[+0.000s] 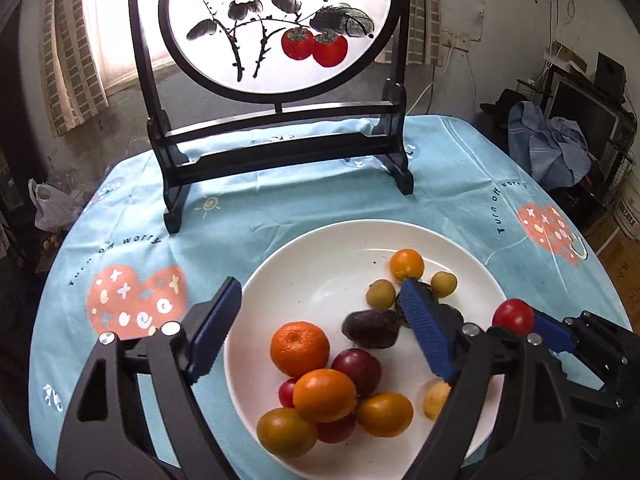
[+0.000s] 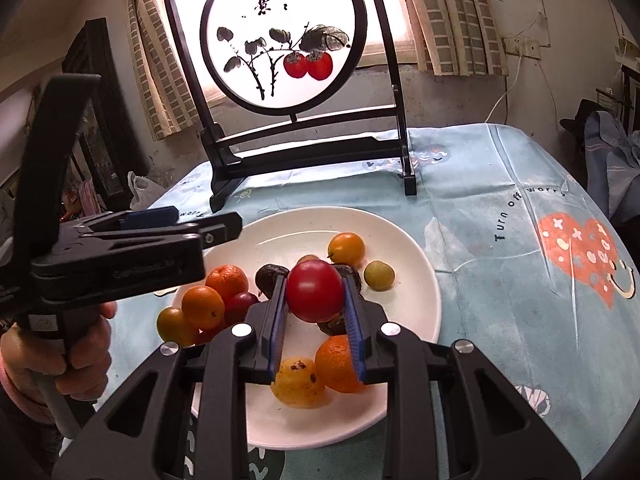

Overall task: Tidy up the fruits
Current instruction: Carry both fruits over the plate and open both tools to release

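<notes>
A white plate (image 1: 320, 264) holds several small fruits: oranges, yellow and red tomatoes, green plums and a dark fruit (image 1: 372, 329). My left gripper (image 1: 320, 328) is open and empty, hovering over the plate's left half. My right gripper (image 2: 316, 300) is shut on a red tomato (image 2: 315, 290) and holds it above the plate (image 2: 416, 296). In the left wrist view the tomato (image 1: 513, 316) shows at the plate's right edge in the right gripper (image 1: 532, 322).
A black framed screen with a persimmon painting (image 1: 276, 28) stands at the back of the table on a blue printed cloth (image 1: 460, 184). Clothes lie on furniture at the right (image 1: 560, 148). A hand holds the left gripper's handle (image 2: 80, 356).
</notes>
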Action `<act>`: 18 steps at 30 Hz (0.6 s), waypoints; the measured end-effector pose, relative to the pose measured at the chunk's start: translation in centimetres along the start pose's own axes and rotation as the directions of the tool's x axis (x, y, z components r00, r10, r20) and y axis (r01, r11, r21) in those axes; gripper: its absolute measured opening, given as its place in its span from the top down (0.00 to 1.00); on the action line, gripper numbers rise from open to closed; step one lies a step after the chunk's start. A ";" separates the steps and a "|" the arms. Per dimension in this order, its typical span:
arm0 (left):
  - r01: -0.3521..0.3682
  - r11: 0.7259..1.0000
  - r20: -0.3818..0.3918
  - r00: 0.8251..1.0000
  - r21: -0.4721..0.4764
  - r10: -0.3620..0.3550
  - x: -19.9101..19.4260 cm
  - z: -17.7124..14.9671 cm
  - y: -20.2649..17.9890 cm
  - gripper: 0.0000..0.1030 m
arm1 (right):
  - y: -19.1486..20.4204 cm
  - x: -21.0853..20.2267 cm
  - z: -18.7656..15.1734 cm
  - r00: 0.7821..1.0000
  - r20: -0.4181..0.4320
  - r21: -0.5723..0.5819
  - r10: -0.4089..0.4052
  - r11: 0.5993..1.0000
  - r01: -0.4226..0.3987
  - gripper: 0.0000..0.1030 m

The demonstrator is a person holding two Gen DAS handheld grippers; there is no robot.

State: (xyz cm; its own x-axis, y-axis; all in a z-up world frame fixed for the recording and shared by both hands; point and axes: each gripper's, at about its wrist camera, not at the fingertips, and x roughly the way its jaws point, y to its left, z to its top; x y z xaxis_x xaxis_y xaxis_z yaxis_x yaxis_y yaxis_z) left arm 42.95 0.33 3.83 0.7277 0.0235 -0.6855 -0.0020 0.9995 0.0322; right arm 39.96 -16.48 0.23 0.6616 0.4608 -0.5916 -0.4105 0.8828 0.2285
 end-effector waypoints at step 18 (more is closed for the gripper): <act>-0.014 0.999 0.057 0.998 -0.033 0.016 -5.0 -1.8 1.7 0.06 | 2.8 1.5 0.8 0.997 -0.068 -0.049 -0.033 0.998 0.030 0.42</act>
State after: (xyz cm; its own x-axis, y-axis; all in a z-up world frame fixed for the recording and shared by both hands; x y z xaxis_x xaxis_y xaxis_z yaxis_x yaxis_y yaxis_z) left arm 38.08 1.93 6.05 0.7657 0.0385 -0.6421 -0.0354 0.9992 0.0178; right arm 40.32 -13.27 0.64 0.6307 0.4240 -0.6500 -0.4211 0.8905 0.1722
